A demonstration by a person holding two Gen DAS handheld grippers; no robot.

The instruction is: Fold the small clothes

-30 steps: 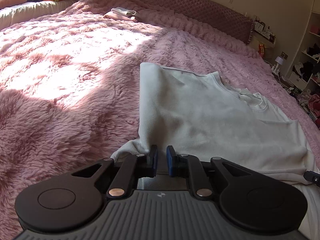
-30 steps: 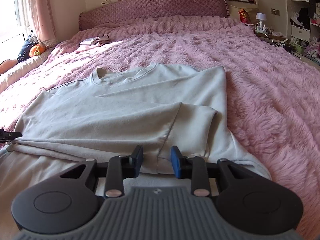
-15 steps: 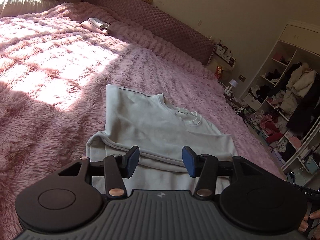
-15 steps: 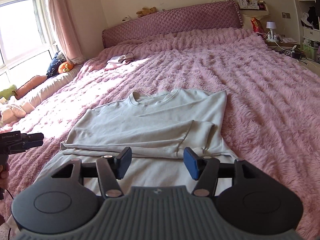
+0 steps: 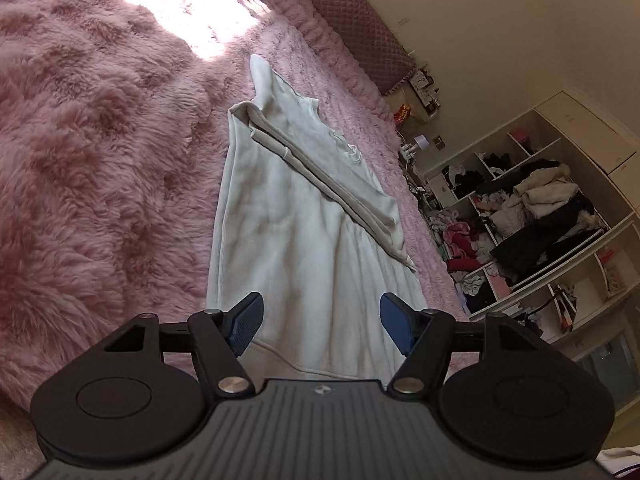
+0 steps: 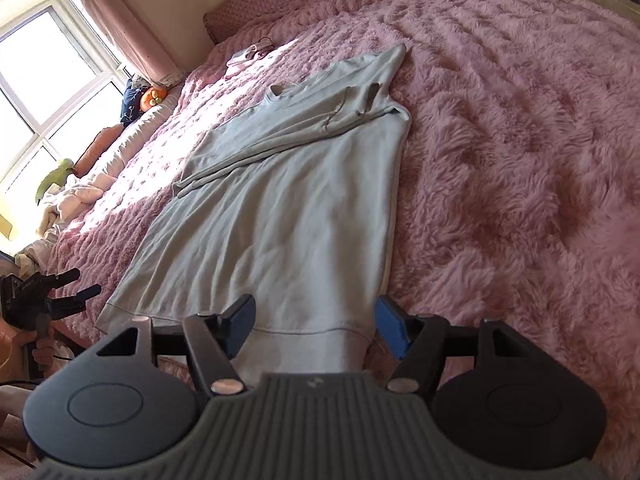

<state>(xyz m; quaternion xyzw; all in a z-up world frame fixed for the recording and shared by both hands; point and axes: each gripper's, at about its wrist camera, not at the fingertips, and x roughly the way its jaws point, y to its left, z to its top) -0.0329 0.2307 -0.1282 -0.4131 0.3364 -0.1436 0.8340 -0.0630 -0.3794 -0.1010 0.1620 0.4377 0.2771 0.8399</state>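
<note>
A pale grey sweatshirt (image 5: 304, 240) lies flat on the pink furry bedspread (image 5: 100, 160), its sleeves folded in across the chest. It also shows in the right wrist view (image 6: 288, 220). My left gripper (image 5: 320, 326) is open and empty, above the hem near its left corner. My right gripper (image 6: 316, 326) is open and empty, above the hem near its right corner. The left gripper also shows at the left edge of the right wrist view (image 6: 76, 290).
Open shelves (image 5: 540, 220) stuffed with clothes stand right of the bed. A padded headboard (image 5: 360, 28) runs along the far side. A small folded garment (image 6: 250, 54) lies far up the bed. Pillows and toys (image 6: 148, 98) sit by the window.
Both grippers opened wide, let go of the sweatshirt and pulled back from the sleeve fold to the hem. The cameras tilted.
</note>
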